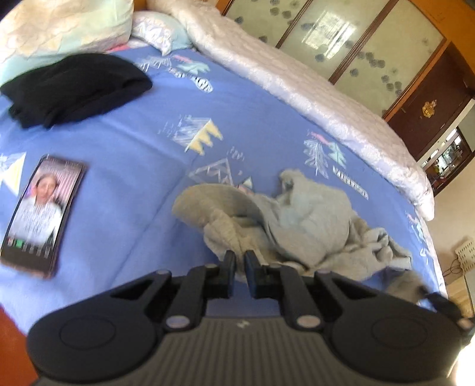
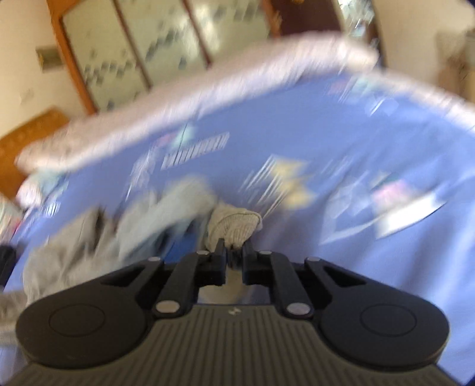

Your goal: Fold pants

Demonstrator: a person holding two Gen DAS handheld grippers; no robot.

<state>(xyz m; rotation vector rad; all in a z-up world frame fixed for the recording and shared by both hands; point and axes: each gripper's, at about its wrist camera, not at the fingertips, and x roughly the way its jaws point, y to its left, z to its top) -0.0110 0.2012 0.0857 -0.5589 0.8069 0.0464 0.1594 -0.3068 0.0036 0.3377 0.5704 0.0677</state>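
Note:
The grey pants (image 1: 299,225) lie crumpled on the blue patterned bed sheet (image 1: 133,142). My left gripper (image 1: 240,255) is shut on a fold of the pants at their near edge. In the right wrist view, my right gripper (image 2: 234,245) is shut on a ribbed cuff of the pants (image 2: 234,227); the remaining grey cloth (image 2: 104,237) trails to the left, blurred by motion, over the blue sheet (image 2: 341,267).
A phone (image 1: 41,213) with a lit screen lies on the sheet at the left. A folded black garment (image 1: 77,89) sits beyond it near the pillows (image 1: 65,26). A white quilt (image 1: 297,86) runs along the far edge, with a wardrobe (image 1: 371,50) behind.

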